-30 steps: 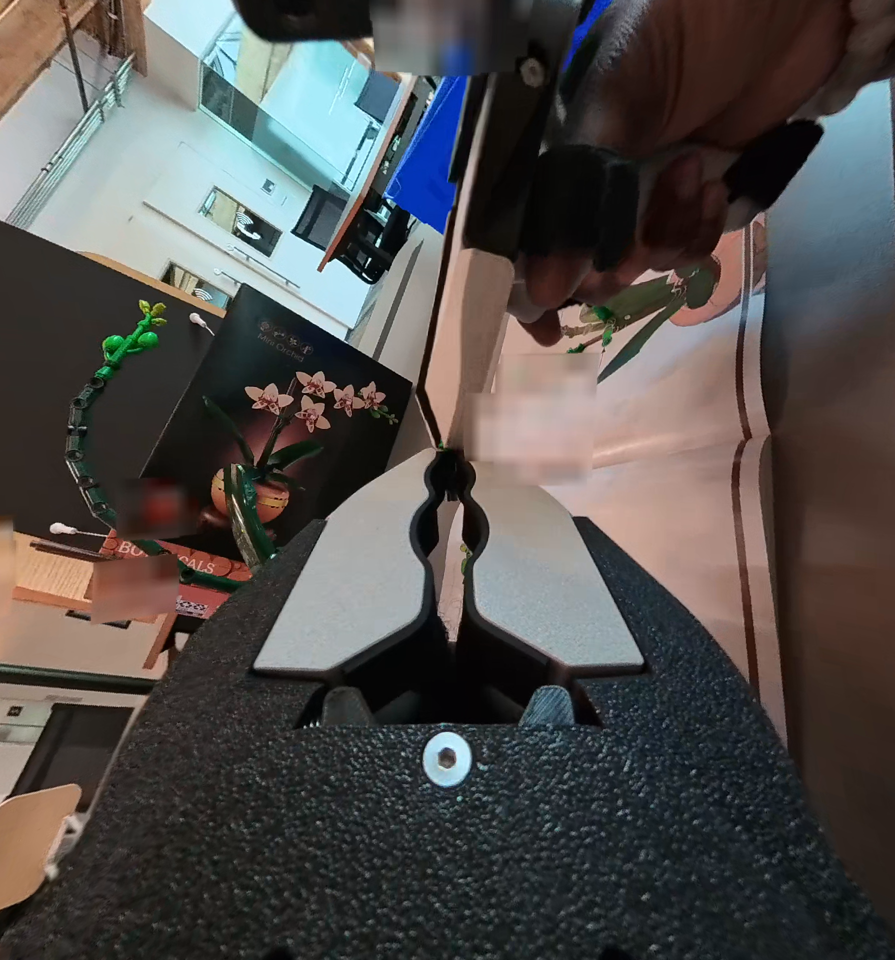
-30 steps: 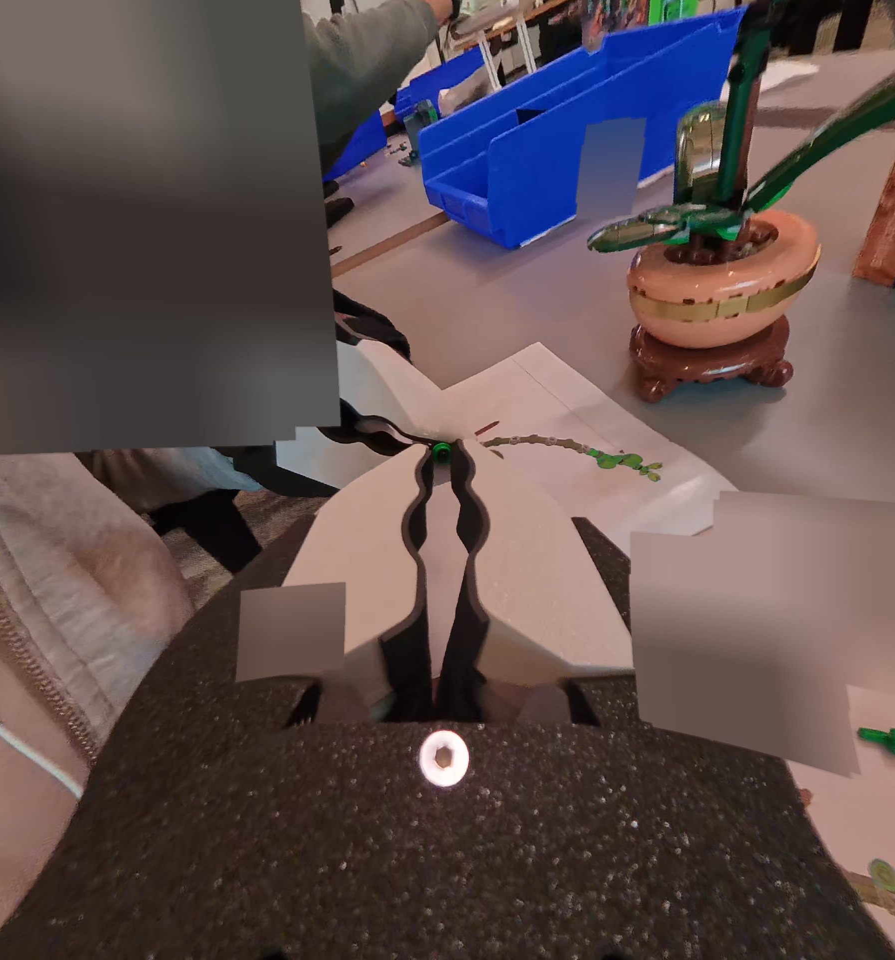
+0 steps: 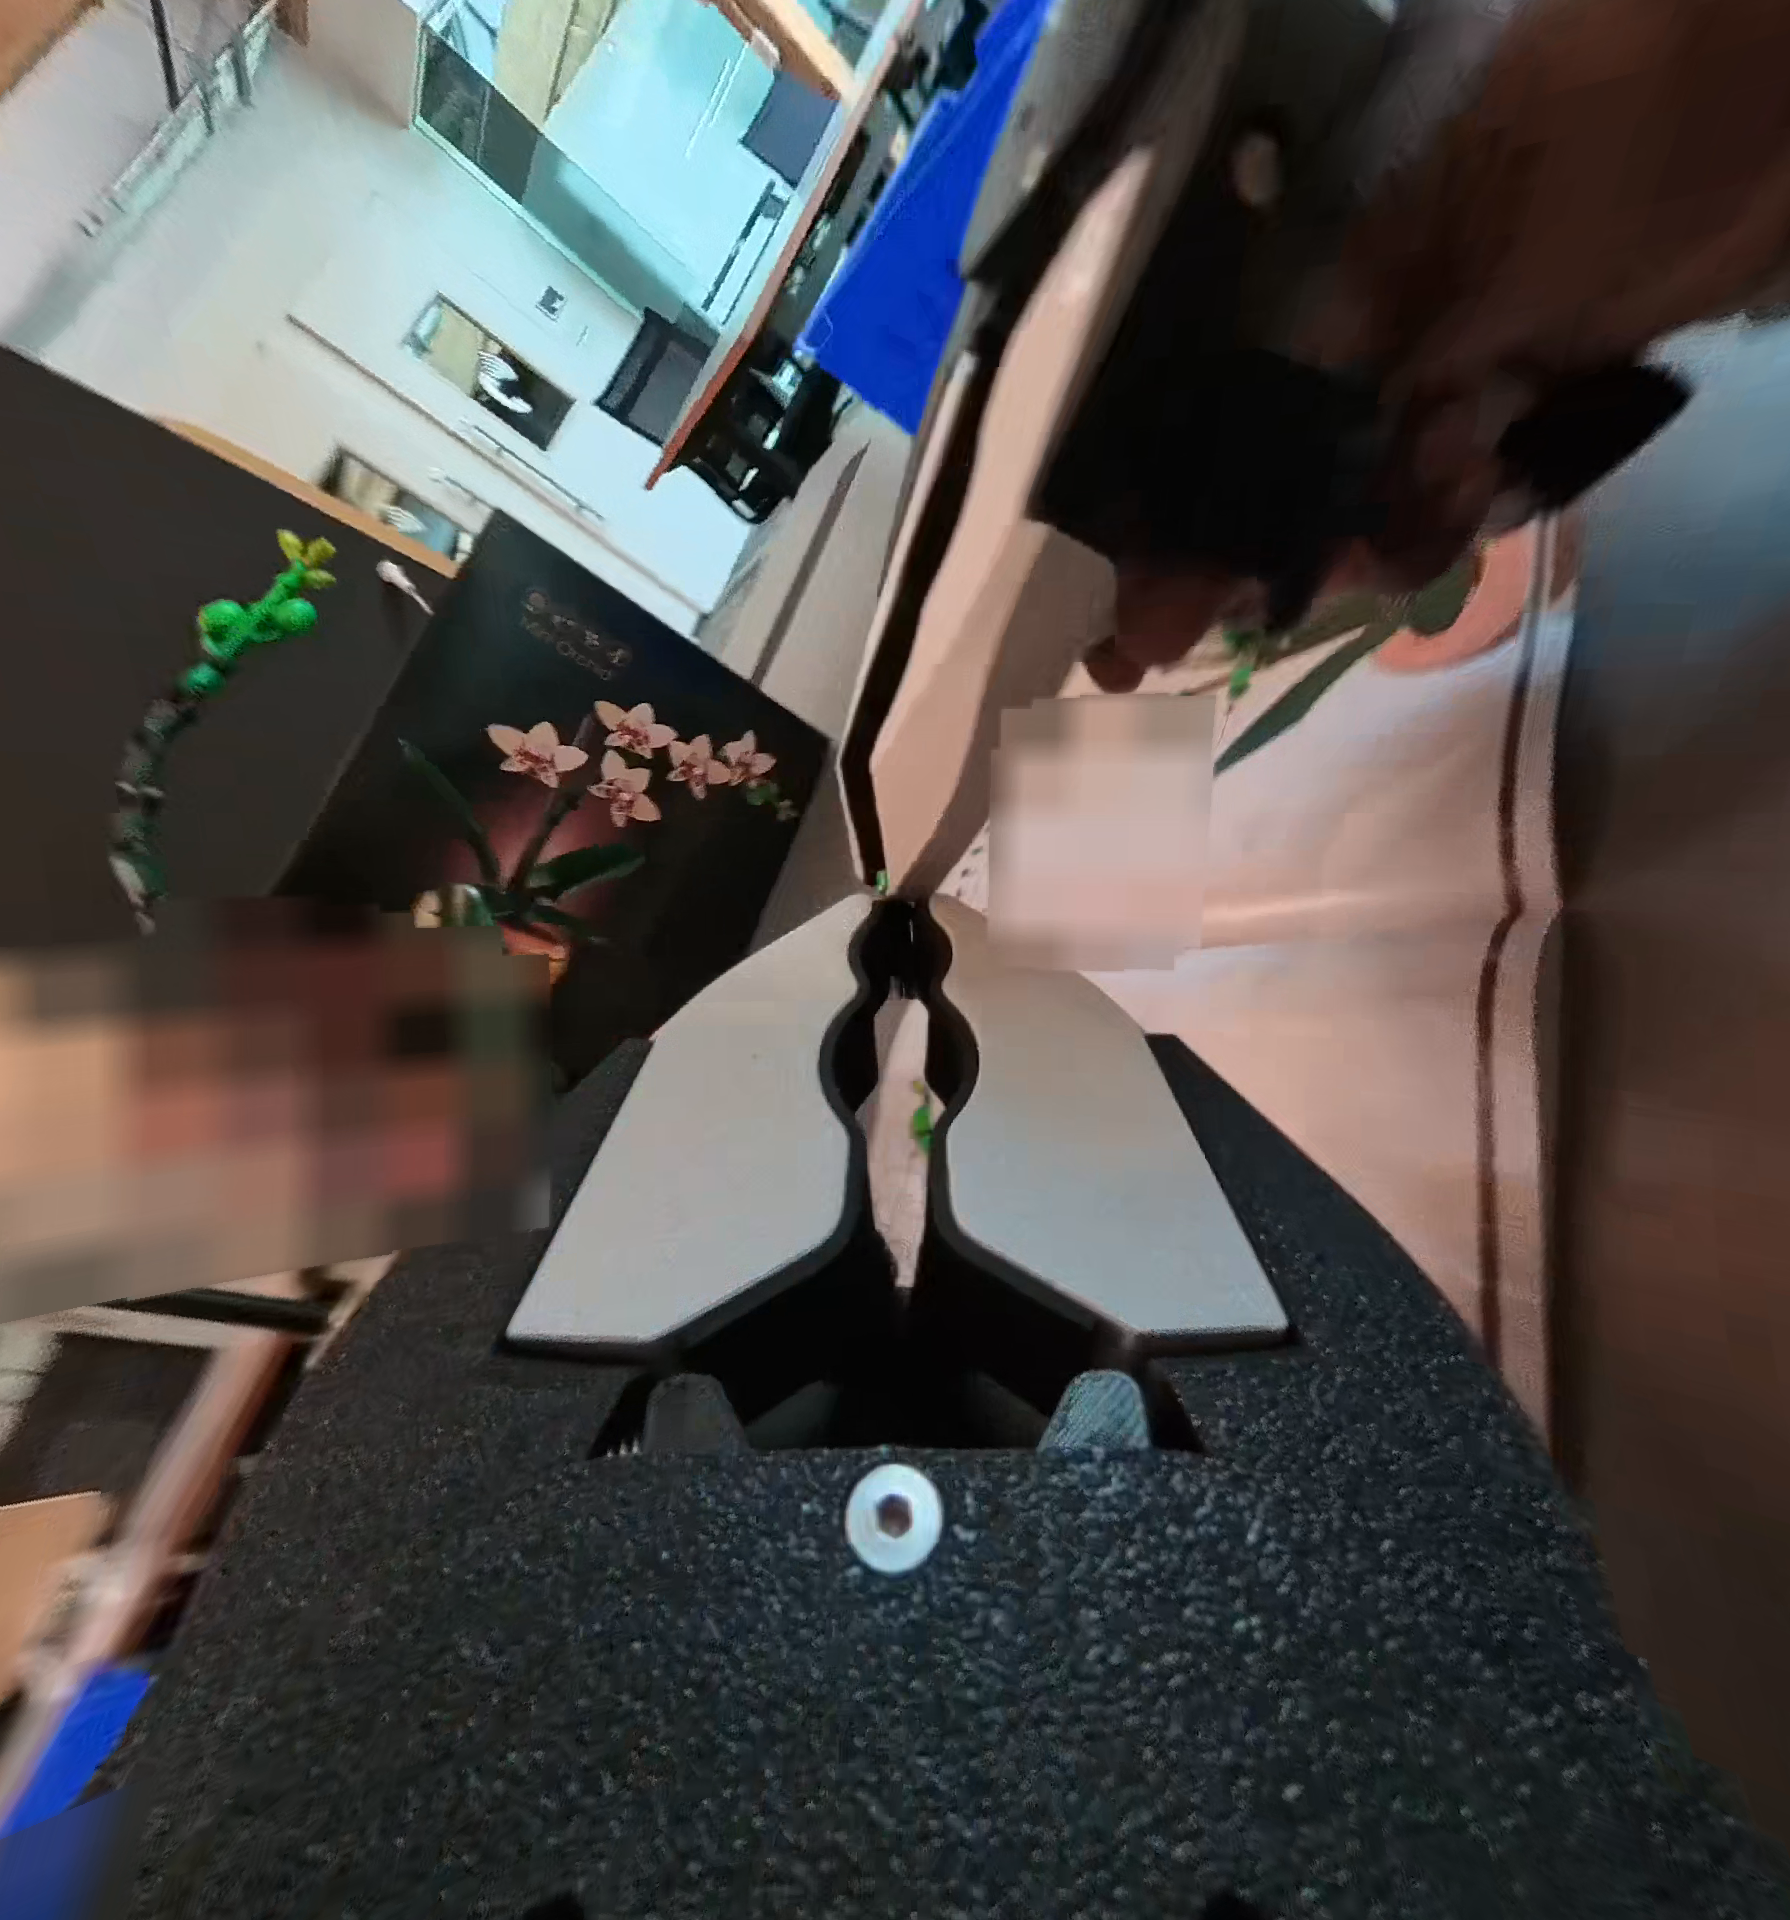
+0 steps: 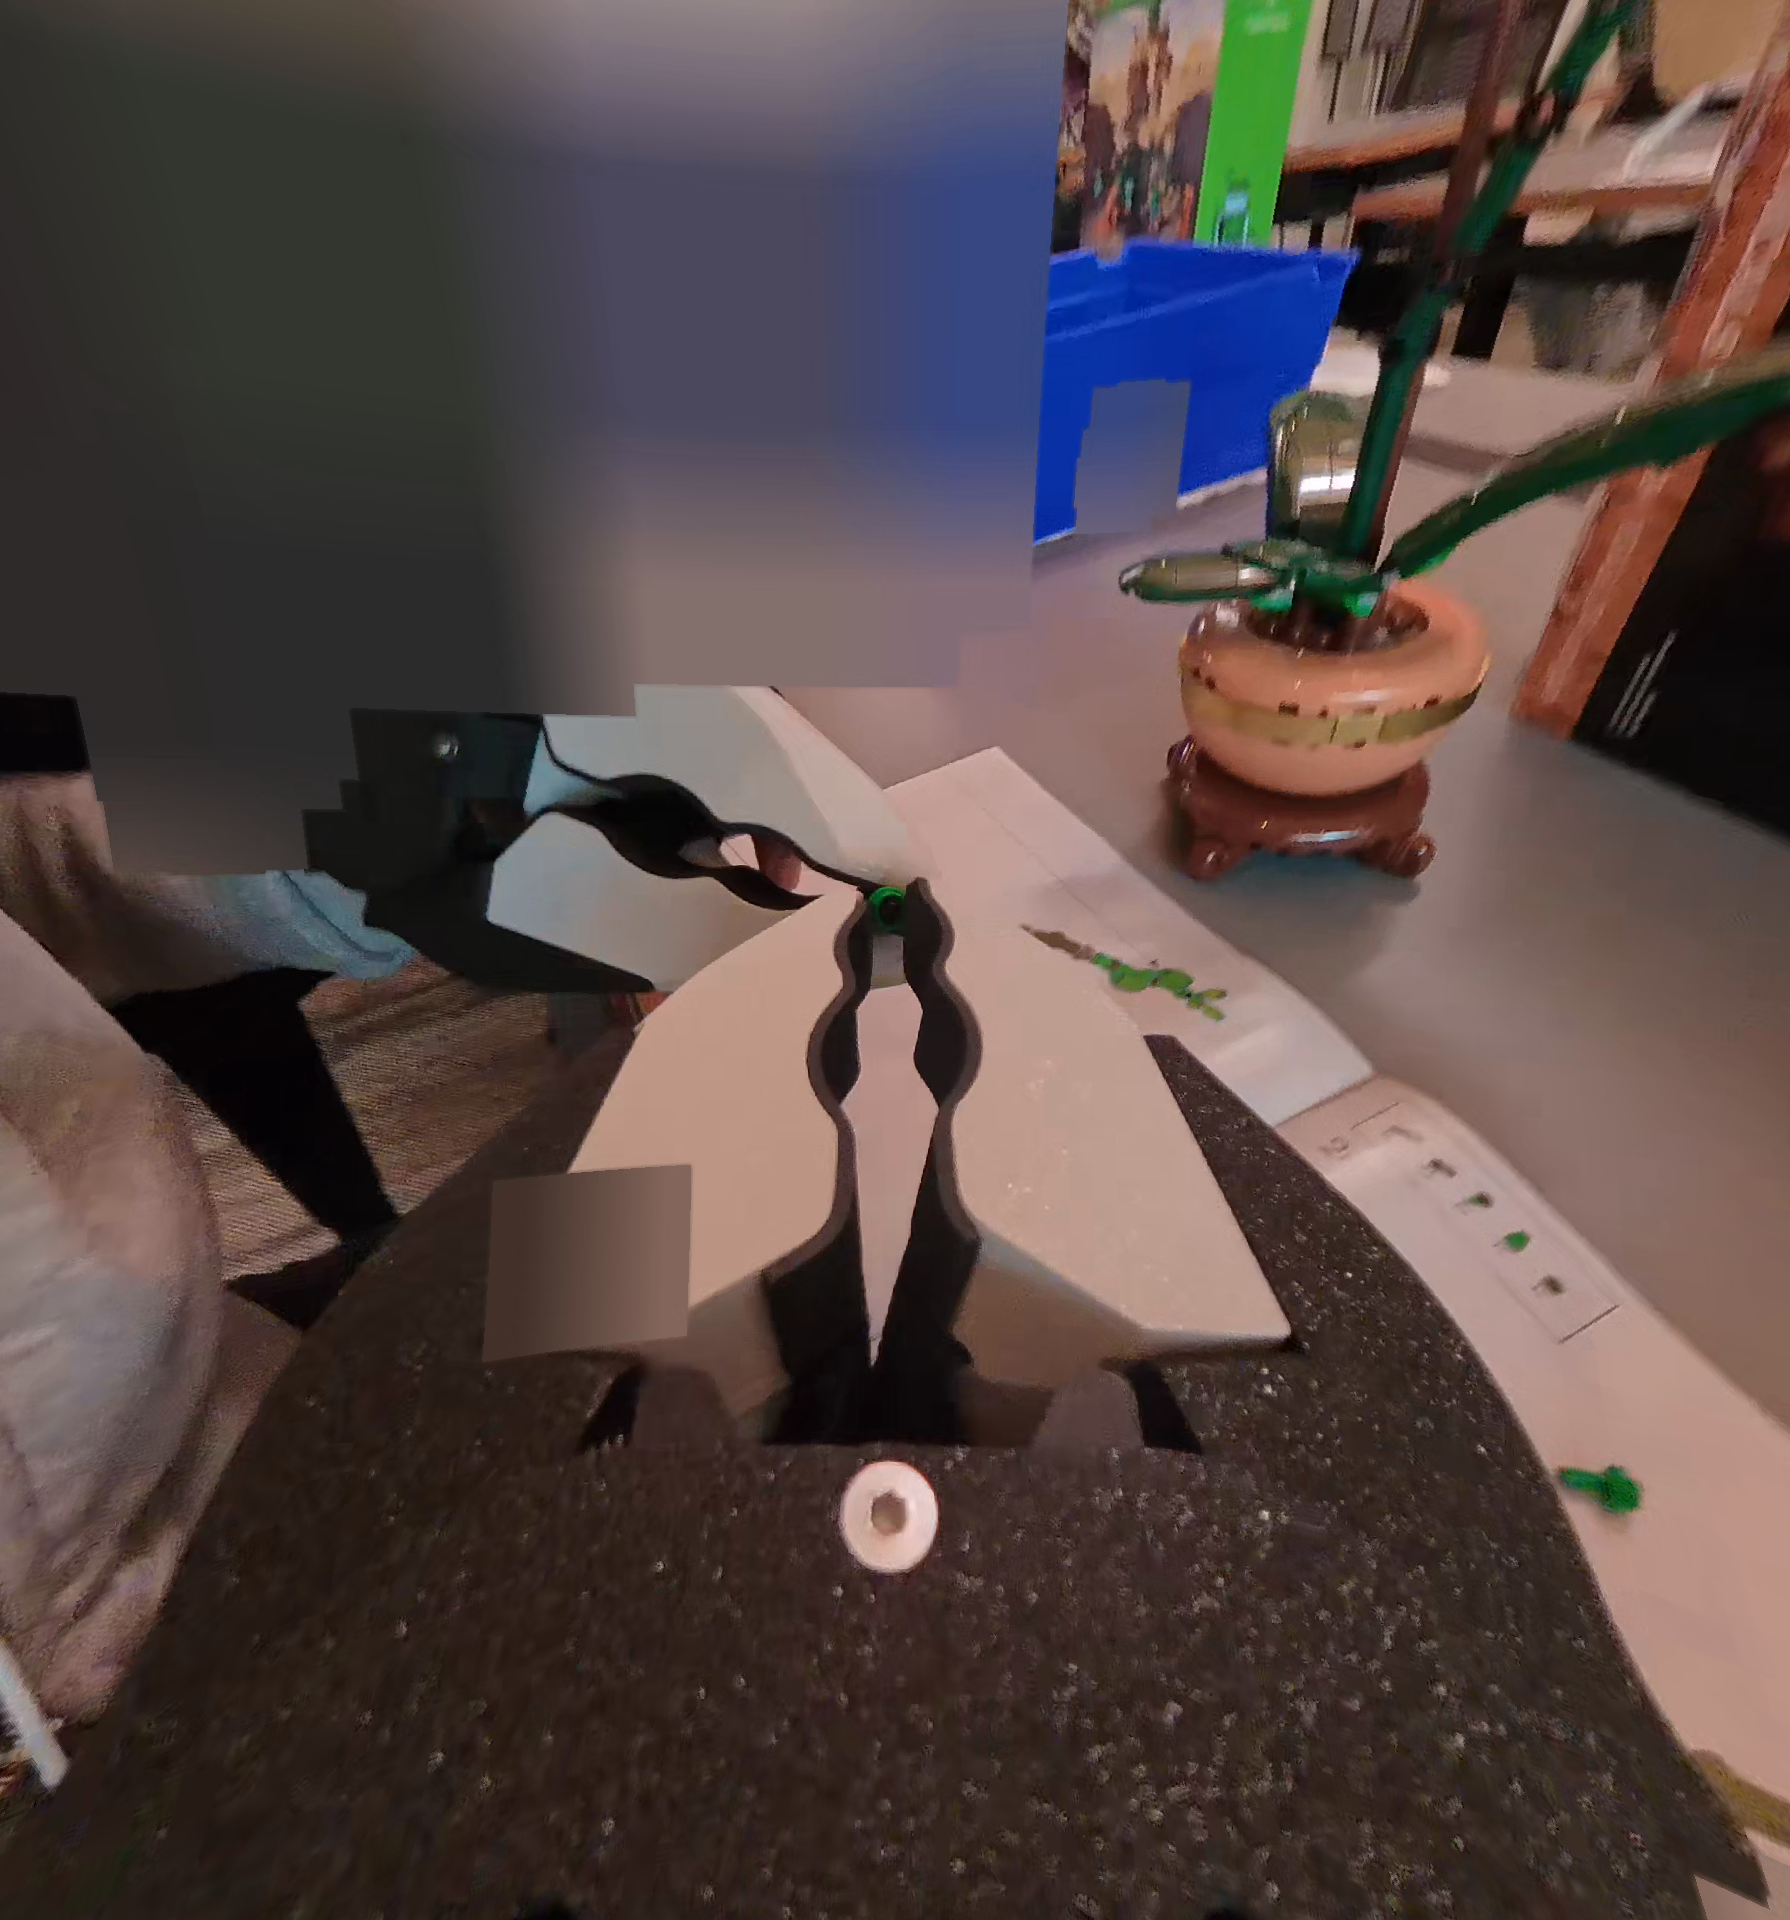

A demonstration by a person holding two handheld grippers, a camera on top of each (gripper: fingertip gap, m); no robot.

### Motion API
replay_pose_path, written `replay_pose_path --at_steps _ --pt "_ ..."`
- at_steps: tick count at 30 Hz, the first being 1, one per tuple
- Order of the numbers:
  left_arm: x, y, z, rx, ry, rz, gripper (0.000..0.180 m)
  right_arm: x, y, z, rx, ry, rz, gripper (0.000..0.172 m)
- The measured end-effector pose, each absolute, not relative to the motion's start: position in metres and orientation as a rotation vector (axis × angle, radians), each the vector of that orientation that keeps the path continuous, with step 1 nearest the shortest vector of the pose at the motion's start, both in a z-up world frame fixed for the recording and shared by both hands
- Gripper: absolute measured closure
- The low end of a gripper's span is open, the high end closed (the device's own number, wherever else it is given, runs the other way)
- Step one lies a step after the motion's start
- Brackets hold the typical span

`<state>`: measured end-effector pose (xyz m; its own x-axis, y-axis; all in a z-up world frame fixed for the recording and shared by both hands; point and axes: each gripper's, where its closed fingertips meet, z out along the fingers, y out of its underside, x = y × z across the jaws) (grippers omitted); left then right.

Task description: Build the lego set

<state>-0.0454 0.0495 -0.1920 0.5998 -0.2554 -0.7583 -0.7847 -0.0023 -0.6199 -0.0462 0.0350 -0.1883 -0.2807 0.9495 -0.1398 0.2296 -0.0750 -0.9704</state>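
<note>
Two grippers meeting tip to tip above an instruction sheet (image 4: 1161, 935).
Right gripper (image 4: 889, 914) pinching a small green brick piece (image 4: 883, 906); left gripper (image 3: 896, 920) clamped narrow, tips against it; potted brick plant (image 4: 1327, 717) nearby.

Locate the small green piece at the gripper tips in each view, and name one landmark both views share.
Left wrist view: the small green piece is only a sliver just above centre, where the other gripper's tip meets this view's closed fingertips.
Right wrist view: the same piece sits just above centre, between the right gripper's fingertips, with the left gripper reaching in from the left.
Shared landmark: the white instruction sheet.
</note>
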Motion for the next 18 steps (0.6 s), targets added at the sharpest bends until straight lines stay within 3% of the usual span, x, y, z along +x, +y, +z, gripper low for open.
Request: replay_pose_path --at_steps 7,10,12,15,18 --pt "-0.048 0.048 -0.196 -1.660 0.714 0.137 0.178 -0.041 0.048 -0.163 -1.067 -1.498 1.156 0.172" --pt "-0.053 0.050 -0.195 -1.672 0.690 0.169 0.178 -0.042 0.054 -0.165 -1.194 -1.486 1.314 0.172" --pt "-0.054 0.051 -0.200 -1.683 0.721 0.233 0.178 -0.047 0.046 -0.175 -1.292 -1.495 1.428 0.153" --pt "-0.053 0.052 -0.202 -1.688 0.759 0.315 0.178 -0.051 0.041 -0.183 -1.330 -1.521 1.429 0.159" --pt "-0.053 0.053 -0.204 -1.700 0.771 0.370 0.178 -0.053 0.041 -0.194 -1.388 -1.561 1.354 0.153"
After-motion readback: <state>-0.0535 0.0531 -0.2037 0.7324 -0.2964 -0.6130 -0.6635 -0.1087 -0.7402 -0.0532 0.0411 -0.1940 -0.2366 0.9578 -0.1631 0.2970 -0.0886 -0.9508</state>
